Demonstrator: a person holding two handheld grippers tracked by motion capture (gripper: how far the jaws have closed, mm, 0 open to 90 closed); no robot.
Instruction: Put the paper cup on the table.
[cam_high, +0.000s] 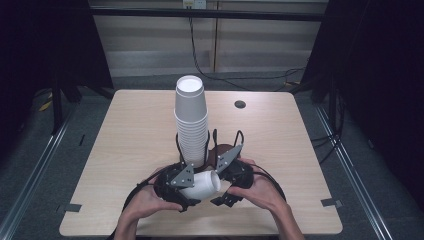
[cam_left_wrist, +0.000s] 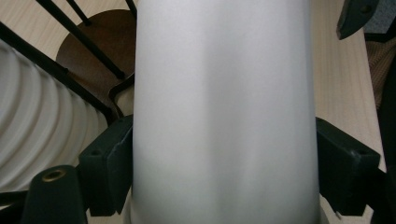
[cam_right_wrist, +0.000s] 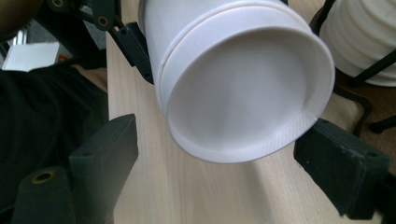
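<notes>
The white foam cup (cam_high: 201, 184) lies on its side just above the counter (cam_high: 125, 150), clamped across its wall by the jaws of the left gripper (cam_high: 186, 192). In the left gripper view the cup's wall (cam_left_wrist: 224, 116) rises straight up between the two black pads, each pad pressed flat against one flank, so the jaws stand narrow and loaded with the cup. Its long axis runs level, from the left gripper out toward the right gripper (cam_high: 223, 187), with one round end (cam_right_wrist: 243, 93) turned to face that gripper.

In the right gripper view that end sits just ahead of and a little above the jaws. The left pad (cam_right_wrist: 105, 154) stands apart from the cup, with bare counter showing between them; the right pad (cam_right_wrist: 341, 163) sits close under the rim, whether touching or not I cannot tell. These jaws stand wide and hold nothing. Two stepped edges at the rim suggest that two cups may be nested together, though this is not certain.

The coming move turns on that alignment: the cup's end points along the right jaws' line of approach, so they would close across the rim from either side, probably to pull along the axis while the left gripper holds the wall.

Just beyond both grippers the tall stack of foam cups (cam_high: 190, 120) stands upside down in a black wire holder (cam_high: 210, 142), near the cup but apart from it.
</notes>
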